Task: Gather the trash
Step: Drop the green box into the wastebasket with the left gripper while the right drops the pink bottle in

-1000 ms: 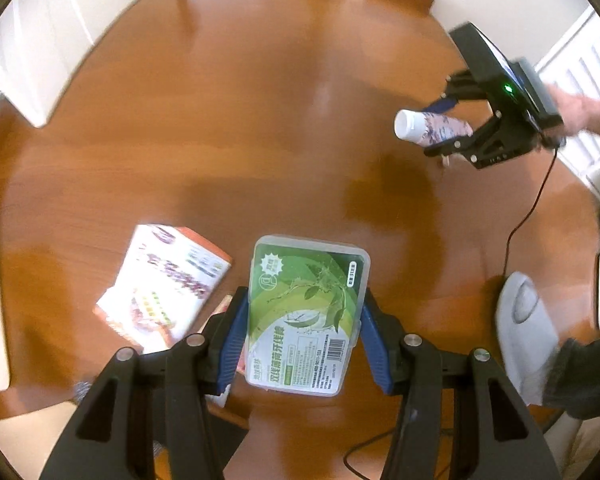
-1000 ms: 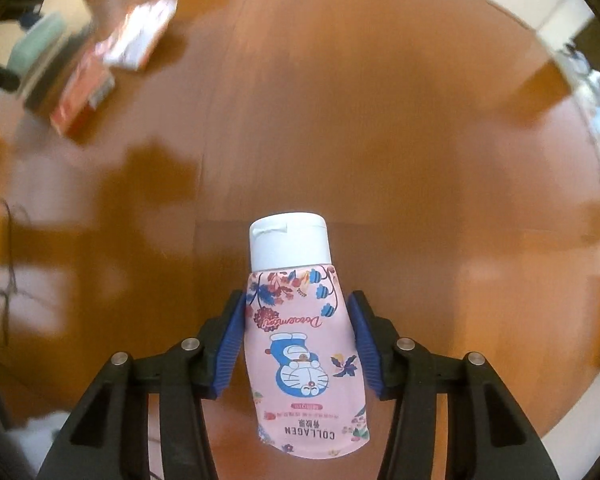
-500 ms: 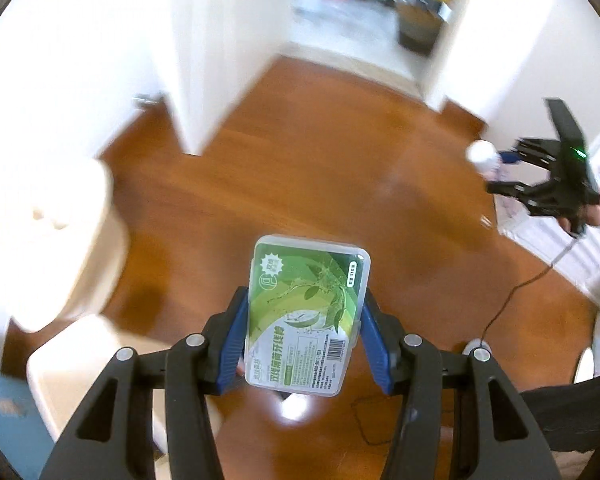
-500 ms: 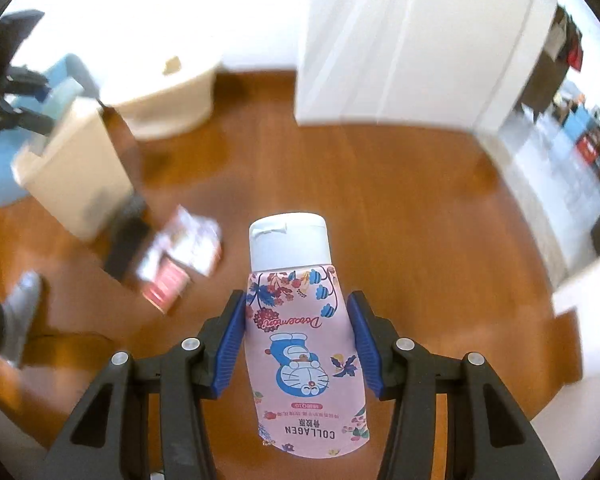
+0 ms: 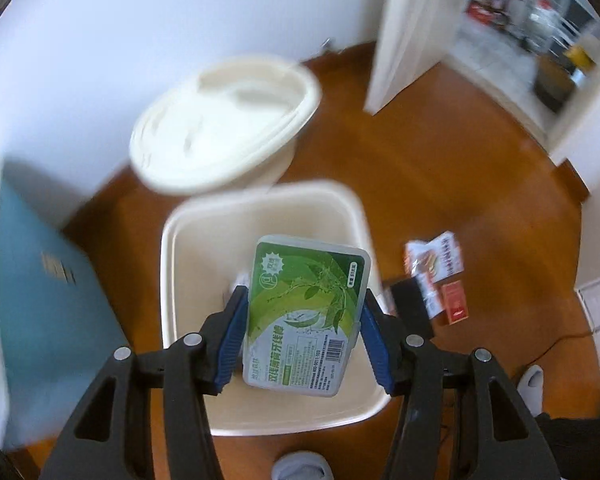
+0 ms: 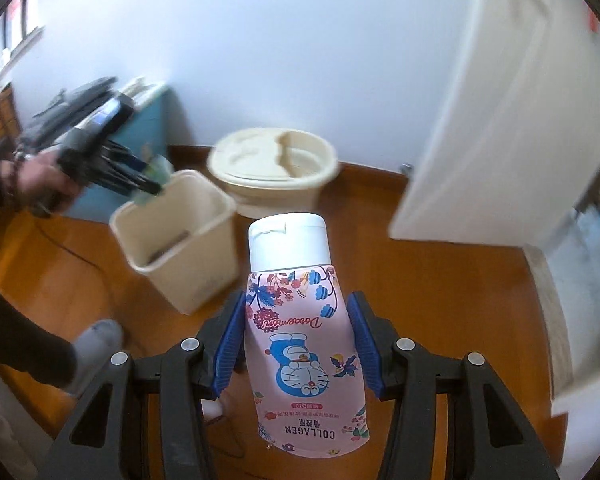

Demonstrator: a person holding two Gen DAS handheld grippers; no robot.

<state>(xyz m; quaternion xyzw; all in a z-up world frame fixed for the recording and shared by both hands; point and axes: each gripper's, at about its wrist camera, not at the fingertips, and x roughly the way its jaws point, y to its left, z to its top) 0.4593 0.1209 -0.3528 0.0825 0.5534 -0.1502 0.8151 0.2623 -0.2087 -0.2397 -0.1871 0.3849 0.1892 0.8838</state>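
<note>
My left gripper (image 5: 302, 332) is shut on a green-labelled clear plastic box (image 5: 306, 312) and holds it right above the open cream trash bin (image 5: 180, 240). My right gripper (image 6: 296, 344) is shut on a pink tube with a white cap (image 6: 300, 320), held above the floor to the right of the same bin (image 6: 204, 256). The left gripper (image 6: 148, 186) shows blurred in the right wrist view at the bin's rim. Something small lies in the bottom of the bin.
A round cream lidded bucket (image 5: 224, 116) stands behind the bin against the white wall. A teal cabinet (image 5: 40, 292) is to the left. Snack packets (image 5: 434, 260) and a red box (image 5: 454, 302) lie on the wooden floor right of the bin. A white door (image 6: 500, 120) stands open.
Both grippers have swung from the open floor toward the bin. The left one now hangs over the bin's opening with the box; the right one faces the bin with the tube.
</note>
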